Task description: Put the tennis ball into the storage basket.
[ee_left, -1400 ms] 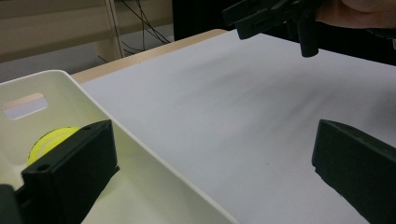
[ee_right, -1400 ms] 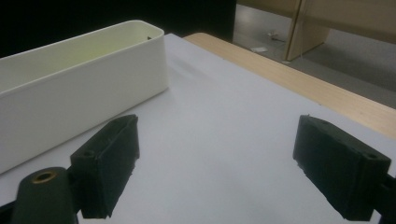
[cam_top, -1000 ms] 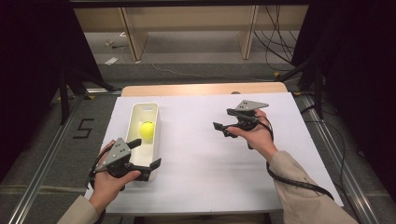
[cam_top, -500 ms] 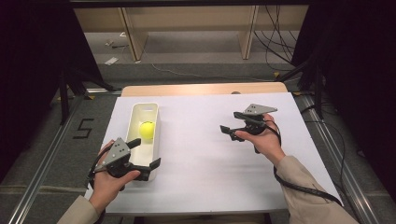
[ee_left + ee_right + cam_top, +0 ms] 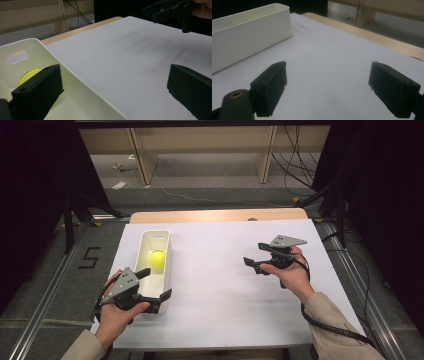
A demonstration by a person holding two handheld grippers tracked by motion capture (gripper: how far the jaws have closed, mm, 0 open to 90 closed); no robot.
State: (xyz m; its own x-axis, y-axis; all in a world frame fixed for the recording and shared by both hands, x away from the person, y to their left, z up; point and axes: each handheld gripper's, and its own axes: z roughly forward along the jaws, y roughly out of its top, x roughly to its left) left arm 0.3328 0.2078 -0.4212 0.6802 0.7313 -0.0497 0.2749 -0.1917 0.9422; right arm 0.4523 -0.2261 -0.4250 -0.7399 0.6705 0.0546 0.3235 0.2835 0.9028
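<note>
Yellow ball (image 5: pixel 157 258) resting inside the white bin (image 5: pixel 165 275) at desk (image 5: pixel 220 285) left: light, springy, prone to rolling. Best pinched across its middle. Left claw (image 5: pixel 154 283) spread astride bin wall; right claw (image 5: pixel 256 255) released, empty.

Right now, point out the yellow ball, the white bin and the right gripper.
yellow ball (image 5: pixel 157 259), high view, on its top face.
white bin (image 5: pixel 167 251), high view, on its right rim.
right gripper (image 5: pixel 254 255), high view, midway between its open fingertips.
</note>
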